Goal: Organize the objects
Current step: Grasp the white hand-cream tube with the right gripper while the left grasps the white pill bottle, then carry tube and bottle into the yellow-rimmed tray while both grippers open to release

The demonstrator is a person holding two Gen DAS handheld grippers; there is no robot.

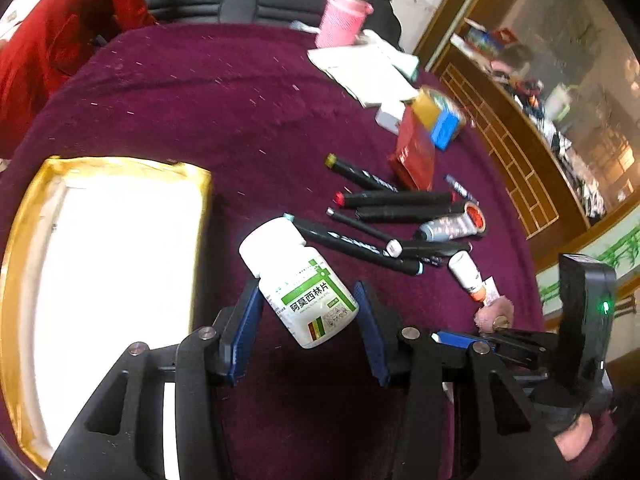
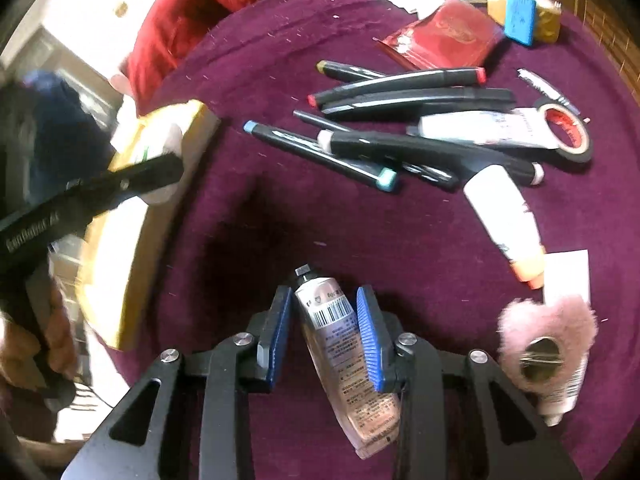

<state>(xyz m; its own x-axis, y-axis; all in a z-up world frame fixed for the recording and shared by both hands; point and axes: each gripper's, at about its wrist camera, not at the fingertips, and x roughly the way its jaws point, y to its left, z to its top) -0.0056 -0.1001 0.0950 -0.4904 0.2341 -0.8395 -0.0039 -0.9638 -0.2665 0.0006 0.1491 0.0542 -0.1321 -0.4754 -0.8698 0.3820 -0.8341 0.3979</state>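
Bottle (image 1: pixel 298 282) and tube (image 2: pixel 347 354) are what we carry at this moment, one in each pair of tongs. The white pill bottle with its green label sits tilted between the blue pads of the left tongs (image 1: pixel 308 330), cap pointing away and up to the left; the left pad meets its side, while the right pad looks a little clear of it, so we judge the hold to be light and cannot call it firm. The right tongs (image 2: pixel 324 338) are closed on the pale printed tube, pinching it just below its dark cap, with the long tail hanging back under the linkage.

Left of the left tongs lies the gold-rimmed box (image 1: pixel 24 248), white inside and open; we take it as the likely place for both things, though the task does not say so. To do this well, we would bring the bottle low over the box floor before opening, because it is round and would roll. We would set the tube down tail first, so that it lies flat.

Ahead of both tongs, the black markers (image 2: pixel 400 80) lie crossed in a heap with a roll of tape (image 2: pixel 566 128) and a second tube (image 2: pixel 506 216) on the purple desk (image 1: pixel 192 92). A pink fluffy item (image 2: pixel 548 344) lies just right of the right tongs.
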